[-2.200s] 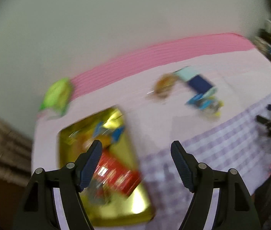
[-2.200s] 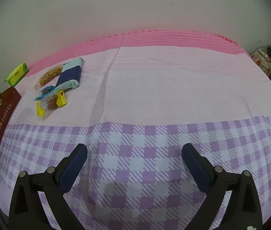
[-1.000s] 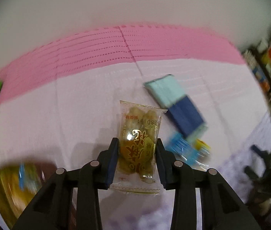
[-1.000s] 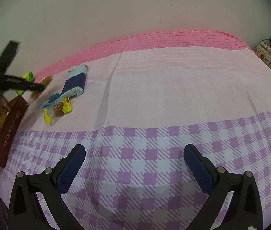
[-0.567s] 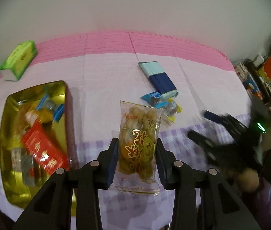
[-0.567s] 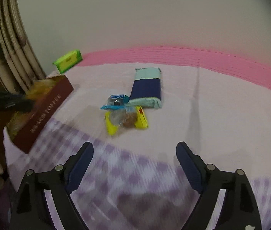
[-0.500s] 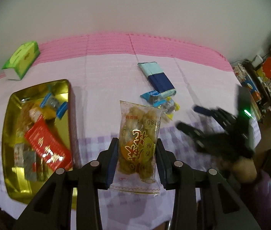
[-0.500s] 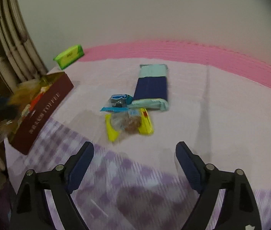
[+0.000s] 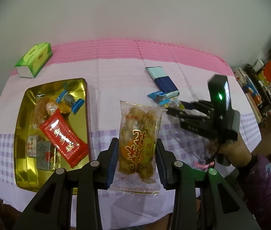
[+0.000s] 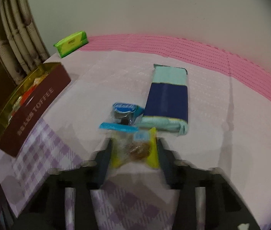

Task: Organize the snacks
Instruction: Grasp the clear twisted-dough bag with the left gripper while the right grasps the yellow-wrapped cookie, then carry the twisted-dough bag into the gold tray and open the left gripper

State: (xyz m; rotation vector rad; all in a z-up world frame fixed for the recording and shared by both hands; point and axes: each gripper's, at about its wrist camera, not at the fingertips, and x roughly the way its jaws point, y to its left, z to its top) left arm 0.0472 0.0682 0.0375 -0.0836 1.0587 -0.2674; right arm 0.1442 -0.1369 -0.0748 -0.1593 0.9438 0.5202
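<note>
Snacks, sorted in part, on a table under a pink and lilac-checked cloth [image 9: 116, 76].

Far left, at the back edge: a green tissue pack [image 9: 34, 59], lying flat, apart from everything else.

Left: a gold tin tray [image 9: 21, 126] with a dark red outer wall lettered TOFFEE. Inside it lie a red packet [image 9: 63, 137] set diagonally, a blue-ended wrapped sweet [image 9: 69, 99], an orange-brown pastry and several small square packets, all touching or overlapping.

Centre, above the cloth: the left gripper [image 9: 137, 161], its blue pads pressed against both long sides of a clear packet of fried dough twists [image 9: 138, 141], held upright just to the right of the tray.

Centre right, on the cloth: a dark blue and pale mint packet [image 10: 168, 97], with a small blue cookie packet [image 10: 125, 113] touching its near left corner.

Right: the right gripper [image 10: 133, 153], held by a hand [image 9: 237, 149] with a purple sleeve. Its jaws are closing on a yellow-ended clear snack packet [image 10: 135, 149] that lies between them, just in front of the blue cookie packet; the view is blurred, but the pads appear to meet the wrapper's two sides.
</note>
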